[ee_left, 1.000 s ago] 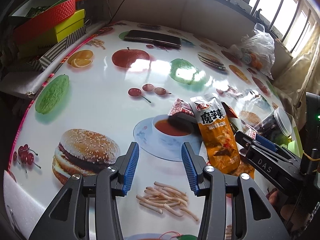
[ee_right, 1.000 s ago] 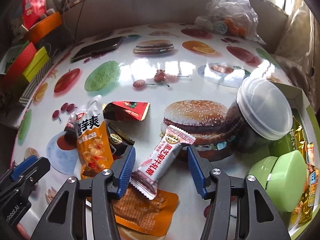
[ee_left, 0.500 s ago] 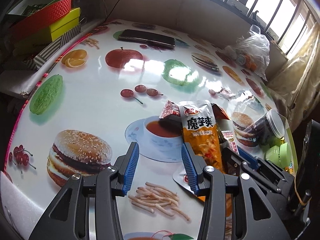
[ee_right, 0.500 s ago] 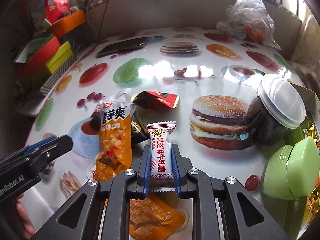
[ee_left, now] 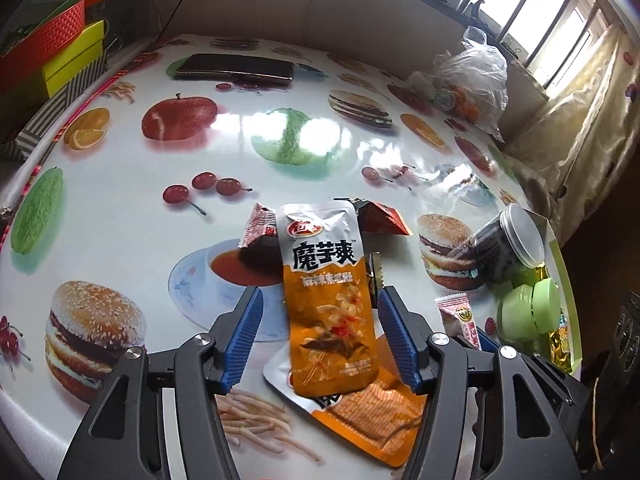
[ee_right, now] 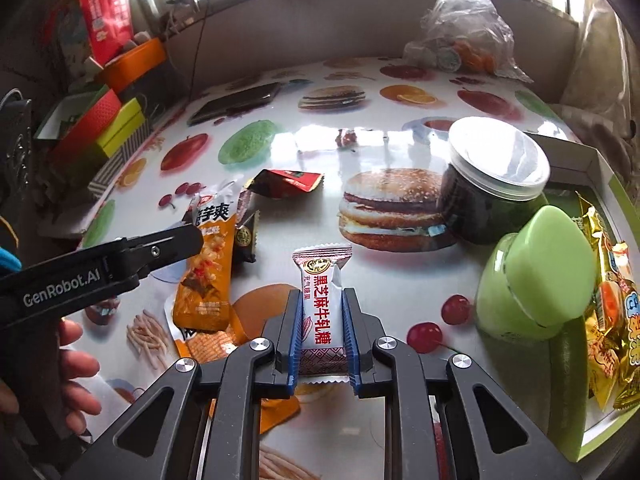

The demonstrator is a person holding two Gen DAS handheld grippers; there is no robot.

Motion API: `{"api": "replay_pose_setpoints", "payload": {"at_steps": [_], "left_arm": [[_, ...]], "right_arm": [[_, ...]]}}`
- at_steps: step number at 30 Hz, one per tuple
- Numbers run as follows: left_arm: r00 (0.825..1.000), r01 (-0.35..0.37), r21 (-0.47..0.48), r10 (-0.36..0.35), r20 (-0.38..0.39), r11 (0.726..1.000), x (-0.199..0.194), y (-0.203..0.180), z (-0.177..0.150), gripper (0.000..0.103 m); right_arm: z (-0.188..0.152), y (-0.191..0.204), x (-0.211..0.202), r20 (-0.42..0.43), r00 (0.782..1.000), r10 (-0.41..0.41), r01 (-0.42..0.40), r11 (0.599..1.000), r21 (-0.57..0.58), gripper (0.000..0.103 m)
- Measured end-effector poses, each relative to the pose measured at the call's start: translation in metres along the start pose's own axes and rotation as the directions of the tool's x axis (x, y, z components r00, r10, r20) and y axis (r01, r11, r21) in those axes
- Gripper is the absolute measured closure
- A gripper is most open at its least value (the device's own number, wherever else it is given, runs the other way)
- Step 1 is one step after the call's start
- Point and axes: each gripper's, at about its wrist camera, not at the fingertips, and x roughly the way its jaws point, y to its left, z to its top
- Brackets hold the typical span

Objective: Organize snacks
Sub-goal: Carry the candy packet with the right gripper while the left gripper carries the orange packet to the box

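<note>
My right gripper (ee_right: 321,334) is shut on a white sesame nougat candy (ee_right: 320,312) and holds it just above the table; the candy (ee_left: 460,314) also shows at the right of the left wrist view. My left gripper (ee_left: 320,340) has its jaws opening around an orange konjac snack packet (ee_left: 330,308) that lies between them, with gaps on both sides. That packet (ee_right: 208,272) rests on another orange packet (ee_left: 376,412). A red wrapper (ee_right: 286,182) and a small dark candy (ee_right: 245,236) lie close behind.
A green-edged box (ee_right: 596,160) at the right holds a dark jar with a clear lid (ee_right: 492,184), a green lidded pot (ee_right: 536,276) and gold-wrapped snacks (ee_right: 608,320). A phone (ee_left: 236,67) and a plastic bag (ee_left: 468,80) lie at the table's far side. Stacked boxes (ee_left: 52,52) stand left.
My right gripper shut on the nougat candy and lifted it off the pile. My left gripper moved right over the orange packet and its jaws spread wider.
</note>
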Motion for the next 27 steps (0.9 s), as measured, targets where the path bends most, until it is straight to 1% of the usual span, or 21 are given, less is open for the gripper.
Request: {"api": "replay_pose_setpoints", "payload": {"at_steps": [2, 4, 7, 10, 11, 16, 19, 27], "left_arm": [[1.000, -0.015, 0.023, 0.015, -0.023, 1.000, 0.008, -0.006, 0.002, 0.042], [0.998, -0.054, 0.051, 0.055, -0.029, 0.997, 0.011, -0.011, 0.002, 0.042], [0.997, -0.042, 0.062, 0.045, -0.061, 0.997, 0.018, -0.013, 0.002, 0.042], [0.994, -0.072, 0.084, 0.078, -0.072, 0.994, 0.024, -0.014, 0.001, 0.042], [0.994, -0.072, 0.086, 0.079, -0.080, 0.994, 0.026, -0.014, 0.001, 0.042], [0.993, -0.077, 0.079, 0.083, -0.079, 0.994, 0.028, -0.014, 0.004, 0.042], [0.993, -0.090, 0.092, 0.097, -0.074, 0.992, 0.029, -0.016, 0.003, 0.042], [0.994, -0.088, 0.077, 0.093, -0.065, 0.993, 0.029, -0.015, 0.004, 0.043]], "right_arm": [[-0.002, -0.005, -0.005, 0.006, 1.000, -0.008, 0.008, 1.000, 0.012, 0.085], [-0.003, -0.009, -0.009, 0.013, 1.000, -0.015, 0.015, 1.000, 0.021, 0.085], [-0.005, -0.014, -0.013, 0.018, 0.999, -0.028, 0.027, 0.999, 0.042, 0.085], [-0.006, -0.016, -0.013, 0.021, 0.999, -0.031, 0.030, 0.998, 0.050, 0.085], [-0.007, -0.016, -0.013, 0.019, 0.999, -0.031, 0.030, 0.998, 0.051, 0.085], [-0.006, -0.015, -0.011, 0.018, 0.999, -0.032, 0.031, 0.998, 0.052, 0.085], [-0.006, -0.015, -0.011, 0.018, 0.999, -0.033, 0.032, 0.998, 0.052, 0.085], [-0.006, -0.016, -0.009, 0.023, 0.999, -0.036, 0.035, 0.998, 0.051, 0.085]]}}
